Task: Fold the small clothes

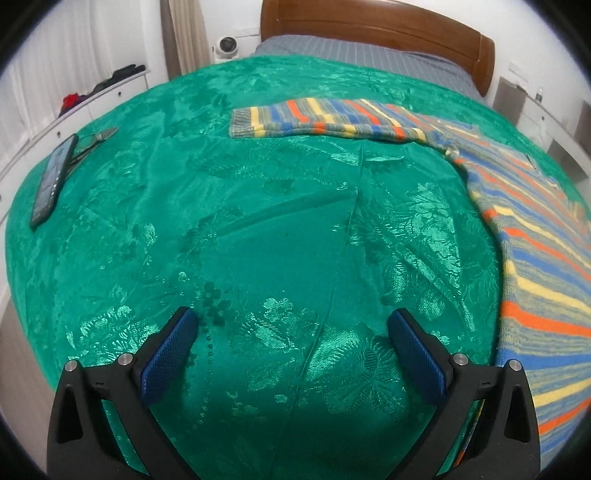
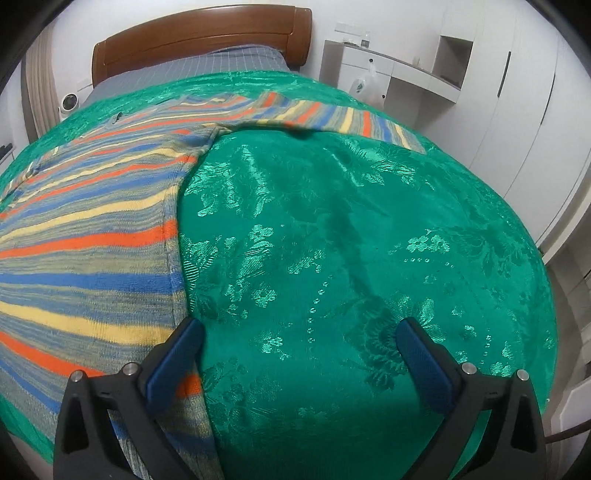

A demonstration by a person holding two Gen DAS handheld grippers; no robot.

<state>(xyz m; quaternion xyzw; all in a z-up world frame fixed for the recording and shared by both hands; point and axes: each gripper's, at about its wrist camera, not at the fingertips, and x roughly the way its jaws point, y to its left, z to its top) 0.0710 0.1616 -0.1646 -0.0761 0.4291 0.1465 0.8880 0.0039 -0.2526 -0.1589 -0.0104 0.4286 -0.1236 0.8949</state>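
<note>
A striped knit sweater [image 1: 546, 258] in blue, orange, yellow and grey lies flat on the green bedspread [image 1: 258, 221]. In the left wrist view its body is at the right and one sleeve [image 1: 325, 120] stretches left across the far part of the bed. In the right wrist view the sweater's body [image 2: 85, 251] is at the left and the other sleeve [image 2: 351, 120] reaches right. My left gripper [image 1: 291, 321] is open and empty above bare bedspread, left of the sweater. My right gripper [image 2: 299, 330] is open and empty, its left finger [image 2: 173, 358] over the sweater's side edge.
A phone [image 1: 53, 179] and small scissors [image 1: 98, 138] lie on the bed's left edge. A wooden headboard [image 1: 369, 29] and grey sheet are at the far end. White drawers [image 1: 103, 92] stand left, white cabinets [image 2: 498, 92] right.
</note>
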